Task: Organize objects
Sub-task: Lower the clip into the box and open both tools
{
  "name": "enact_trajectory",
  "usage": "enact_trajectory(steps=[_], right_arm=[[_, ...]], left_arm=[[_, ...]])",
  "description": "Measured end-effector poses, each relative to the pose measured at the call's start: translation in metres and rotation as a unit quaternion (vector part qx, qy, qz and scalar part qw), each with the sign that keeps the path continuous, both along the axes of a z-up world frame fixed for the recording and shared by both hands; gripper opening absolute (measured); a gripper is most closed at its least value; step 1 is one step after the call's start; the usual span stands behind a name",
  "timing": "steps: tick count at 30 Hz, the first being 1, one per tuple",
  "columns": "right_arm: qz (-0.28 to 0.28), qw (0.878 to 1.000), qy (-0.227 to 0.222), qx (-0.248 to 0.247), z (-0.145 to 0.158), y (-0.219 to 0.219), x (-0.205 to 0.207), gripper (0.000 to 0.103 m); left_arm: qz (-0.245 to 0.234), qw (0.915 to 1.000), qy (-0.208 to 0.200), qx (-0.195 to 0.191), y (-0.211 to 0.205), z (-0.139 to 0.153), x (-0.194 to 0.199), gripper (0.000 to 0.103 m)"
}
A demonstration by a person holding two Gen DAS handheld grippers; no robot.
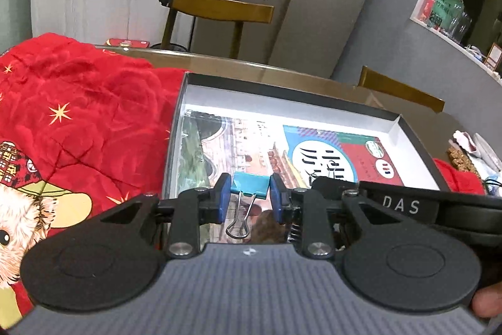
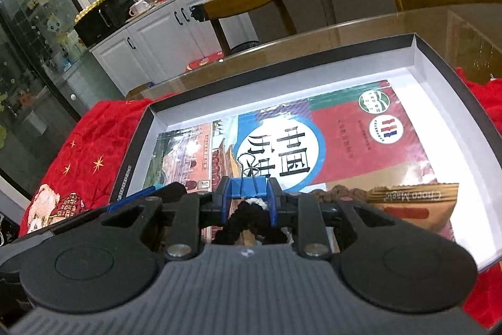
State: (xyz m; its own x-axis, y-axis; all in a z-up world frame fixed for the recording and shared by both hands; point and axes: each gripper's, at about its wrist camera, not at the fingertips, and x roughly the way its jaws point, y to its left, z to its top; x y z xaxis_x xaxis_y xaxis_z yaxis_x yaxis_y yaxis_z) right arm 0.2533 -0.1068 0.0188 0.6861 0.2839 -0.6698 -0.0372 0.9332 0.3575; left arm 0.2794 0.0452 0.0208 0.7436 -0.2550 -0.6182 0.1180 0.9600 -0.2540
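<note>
Blue pads bite on a turquoise binder clip (image 1: 250, 185) as the left claw (image 1: 250, 193) holds it by the body, its wire handles dangling toward the camera, above the near end of an open grey box (image 1: 417, 146). Alongside, the right claw (image 2: 250, 197) is pinched tight on a darker blue binder clip (image 2: 249, 189), its wire loops pointing away from the claw over the book; something black and fuzzy sits just behind the pads — what it is cannot be told.

Beneath both claws lies a picture-covered book (image 2: 339, 131), with a brown snack packet (image 2: 408, 203) to the right of the right claw. The box rests on a red blanket (image 1: 78, 115) spread over the glass worktop (image 2: 392, 24).

The risks, as they appear: the left clip is gripped across smooth metal sides and could twist or slip out before it is over a clear spot; released from height, either clip might bounce off the glossy book cover — or skid under the packet. The two tools sit close together, so a careless move could knock one against the other.

Both claws angle downward and forward into the box, held side by side. A fingertip (image 1: 488, 302) shows at the left tool's right edge.
</note>
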Motion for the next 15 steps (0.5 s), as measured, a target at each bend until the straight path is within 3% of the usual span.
enact_trajectory(steps=[7, 11, 13, 15], right_arm=[[0.003, 1.0, 0.0, 0.013, 0.0, -0.005, -0.001, 0.033], [0.002, 1.0, -0.012, 0.023, 0.008, -0.011, -0.005, 0.057], [0.002, 0.999, -0.021, 0.031, 0.015, -0.015, -0.009, 0.06], [0.002, 0.999, -0.033, 0.038, 0.024, -0.019, -0.014, 0.065]], left_arm=[[-0.006, 0.9999, -0.003, 0.013, -0.002, -0.001, -0.001, 0.032], [-0.005, 0.9998, -0.01, 0.018, -0.001, 0.004, -0.003, 0.034], [-0.005, 0.9995, -0.024, 0.023, 0.001, 0.011, -0.007, 0.04], [-0.004, 0.9992, -0.036, 0.016, 0.006, 0.021, -0.01, 0.052]])
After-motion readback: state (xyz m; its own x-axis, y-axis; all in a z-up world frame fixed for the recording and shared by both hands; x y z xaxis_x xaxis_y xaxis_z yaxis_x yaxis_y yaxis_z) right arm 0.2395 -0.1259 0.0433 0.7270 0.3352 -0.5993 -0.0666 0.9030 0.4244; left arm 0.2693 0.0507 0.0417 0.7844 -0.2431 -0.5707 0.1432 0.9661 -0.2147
